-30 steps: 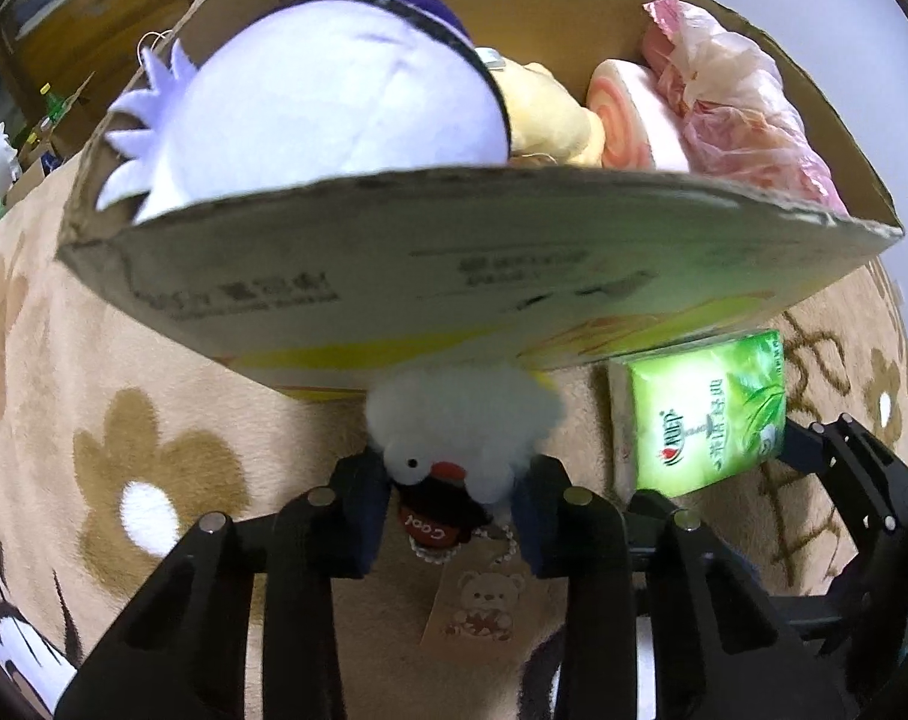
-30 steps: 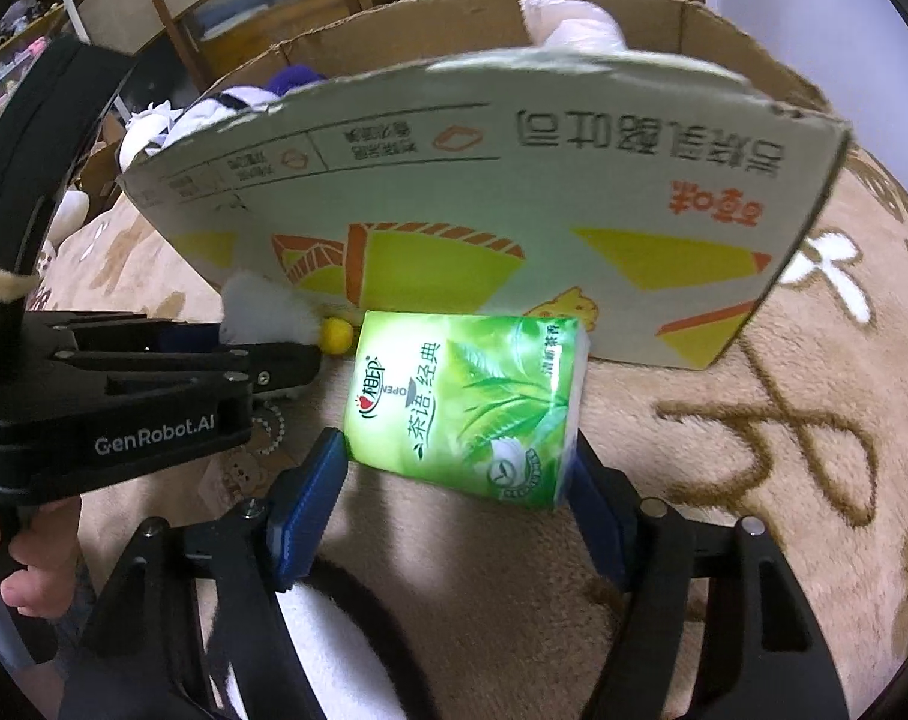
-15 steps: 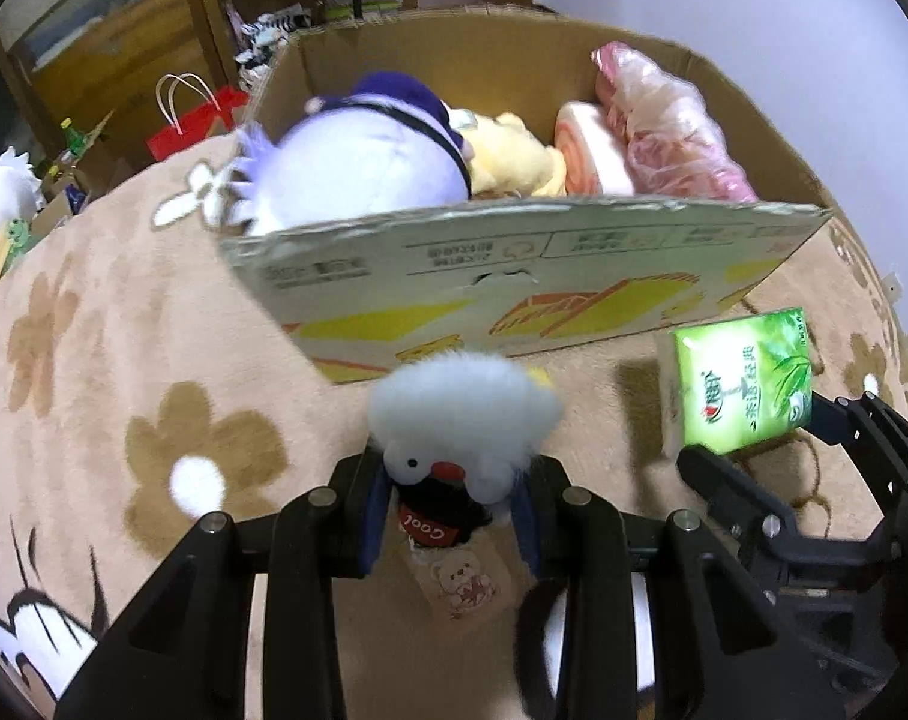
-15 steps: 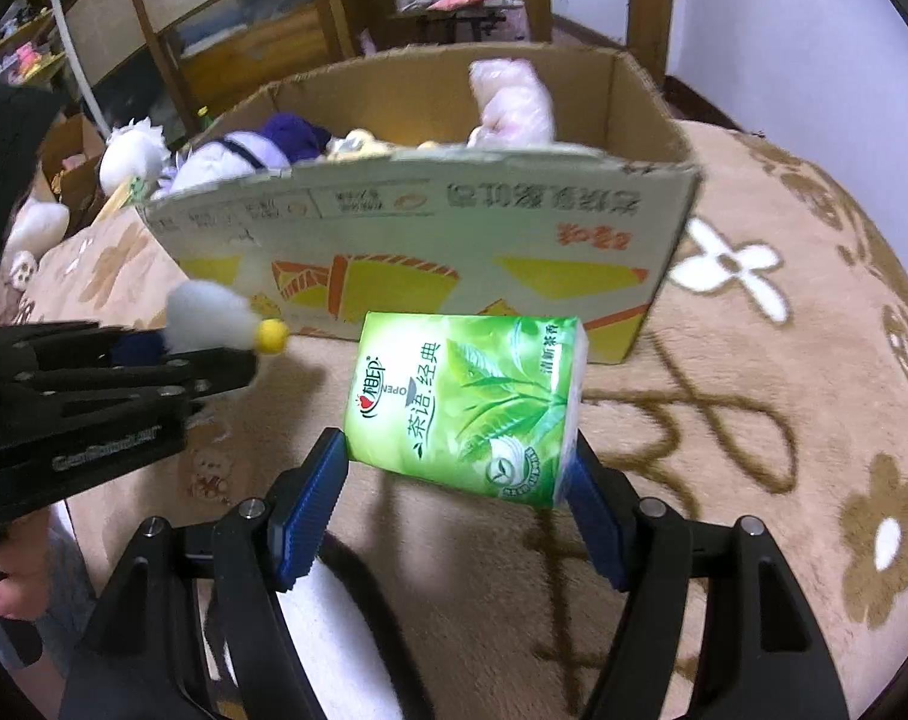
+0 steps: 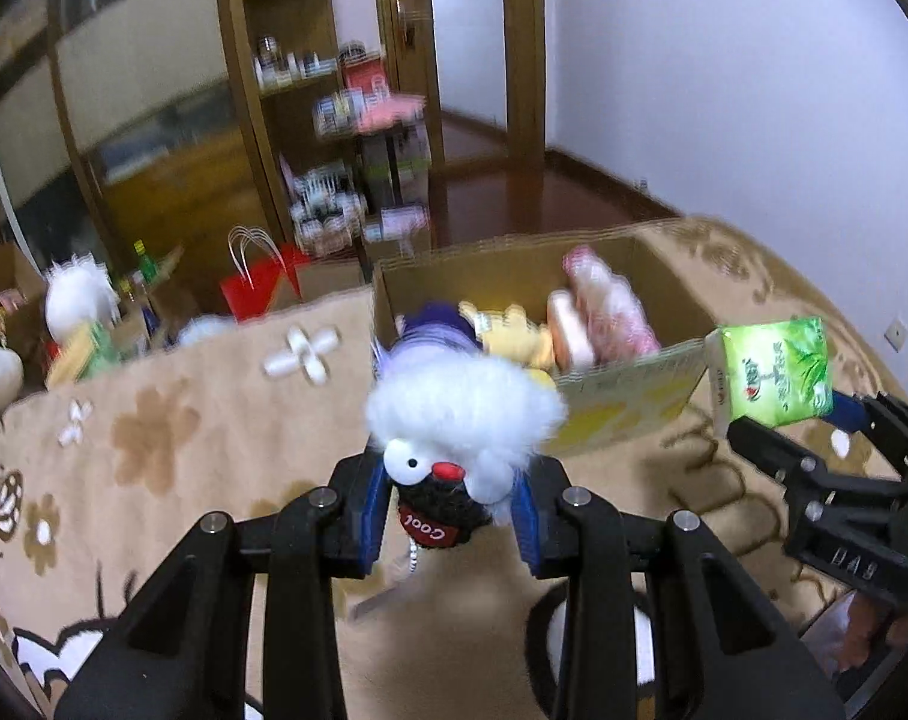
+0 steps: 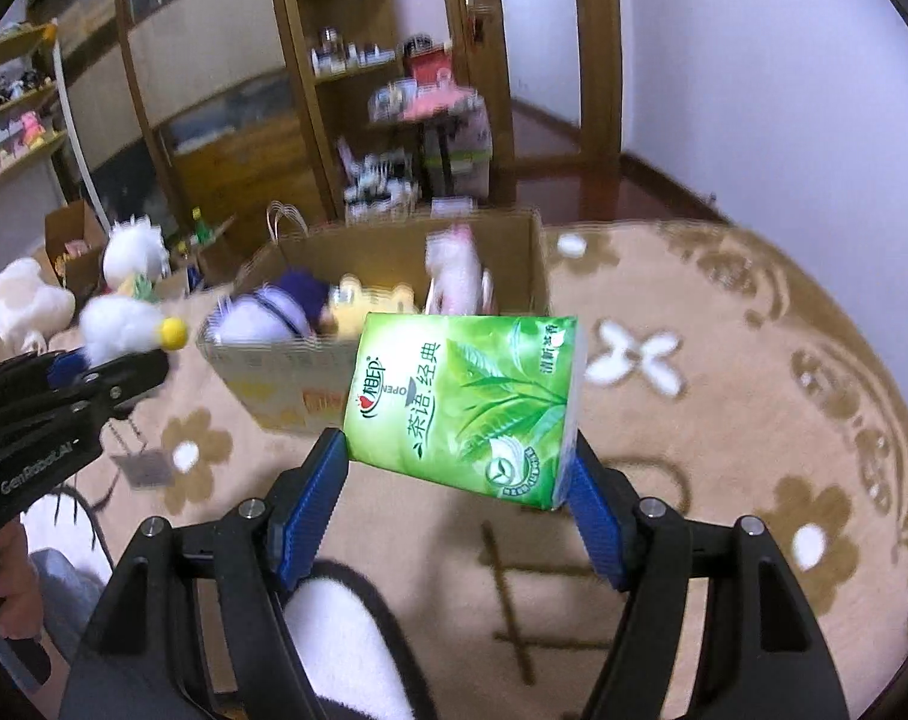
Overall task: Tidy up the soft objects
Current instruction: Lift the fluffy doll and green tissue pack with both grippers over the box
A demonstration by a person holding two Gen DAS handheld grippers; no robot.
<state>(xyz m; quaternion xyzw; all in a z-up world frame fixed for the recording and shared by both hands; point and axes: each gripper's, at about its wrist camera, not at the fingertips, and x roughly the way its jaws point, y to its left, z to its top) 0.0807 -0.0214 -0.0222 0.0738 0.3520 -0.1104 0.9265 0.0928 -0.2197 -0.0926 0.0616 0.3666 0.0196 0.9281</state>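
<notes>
The left gripper is clamped on a small fluffy white toy, its blue pads sunk into the fur just below the face at centre frame. That toy looks near weightless and squashy, so a pinch low on the dark knitted body should hold it better than the loose fluff above; a paper tag dangles under it and may snag on a box edge.

The right gripper grips a green tissue pack by its two short ends, mid-frame. The pack is a soft rectangular block in slick printed plastic; I judge it light but liable to slide if squeezed gently, and it dents rather than breaks.

Both items hang in the air in front of the cardboard box, which sits on a beige flower-patterned carpet. Inside the box lie a round purple-and-white plush, a yellow one and pink bundles in crinkly wrap. More plush toys sit at the far left, blurred.
</notes>
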